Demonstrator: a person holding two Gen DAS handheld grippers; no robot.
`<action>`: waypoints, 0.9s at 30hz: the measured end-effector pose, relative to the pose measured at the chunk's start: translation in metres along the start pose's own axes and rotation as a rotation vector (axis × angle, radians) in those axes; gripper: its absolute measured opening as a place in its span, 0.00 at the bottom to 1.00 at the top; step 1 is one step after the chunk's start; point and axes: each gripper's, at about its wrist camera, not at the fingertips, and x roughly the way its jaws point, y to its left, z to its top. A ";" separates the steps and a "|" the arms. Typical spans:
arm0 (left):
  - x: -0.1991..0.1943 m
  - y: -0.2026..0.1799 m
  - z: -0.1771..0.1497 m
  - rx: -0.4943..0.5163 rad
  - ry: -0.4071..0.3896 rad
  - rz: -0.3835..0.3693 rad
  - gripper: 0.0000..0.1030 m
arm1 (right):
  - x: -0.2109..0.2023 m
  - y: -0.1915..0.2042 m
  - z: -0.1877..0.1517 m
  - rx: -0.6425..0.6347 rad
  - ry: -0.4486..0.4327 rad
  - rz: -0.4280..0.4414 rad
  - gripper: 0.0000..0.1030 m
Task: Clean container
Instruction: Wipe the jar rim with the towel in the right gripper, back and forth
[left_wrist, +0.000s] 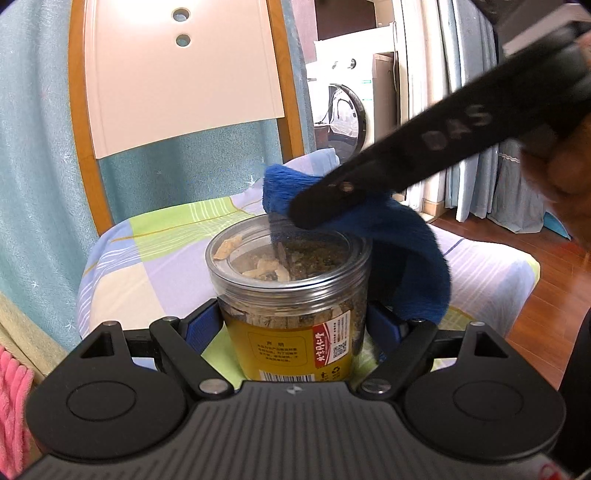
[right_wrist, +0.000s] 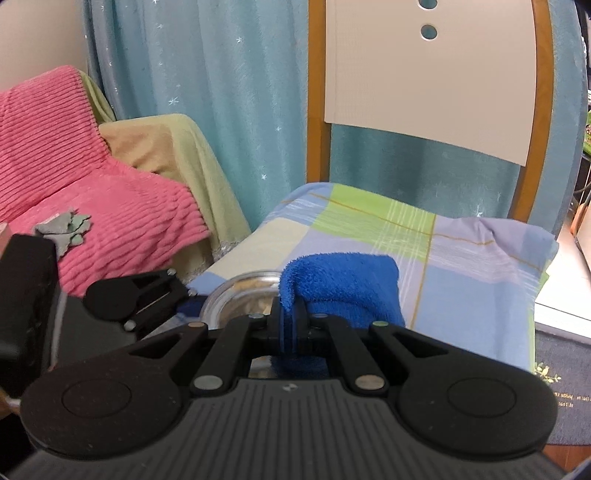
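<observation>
Two grippers over a checked-cloth chair seat (left_wrist: 155, 258). Left gripper (left_wrist: 293, 321): fingers clamp the clear jar (left_wrist: 291, 295) at its sides, upright above the seat. Right gripper (right_wrist: 293, 325): fingers pinched on a blue cloth (right_wrist: 343, 284), draped over the jar's lid (left_wrist: 280, 254).

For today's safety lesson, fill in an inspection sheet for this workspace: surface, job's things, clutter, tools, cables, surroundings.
Surface: chair seat under a checked cloth.
Job's things: clear jar, yellow label, lid on, dry pieces inside; blue towel at its top rim.
Clutter: nothing seen on the seat.
Tools: left tool shut on the jar's sides; right tool shut on the towel.
Cables: nothing seen.
Surroundings: teal curtain, pink blanket, washing machine, wooden floor.
</observation>
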 end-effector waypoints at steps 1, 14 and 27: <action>-0.004 0.002 0.001 -0.001 0.000 0.000 0.81 | -0.003 0.001 -0.001 0.004 0.003 0.009 0.02; -0.020 -0.007 -0.002 0.008 0.001 0.005 0.81 | 0.005 0.013 -0.002 0.080 -0.018 0.143 0.03; -0.018 -0.008 -0.004 0.010 0.003 0.006 0.81 | 0.032 0.009 0.019 -0.037 -0.029 0.002 0.01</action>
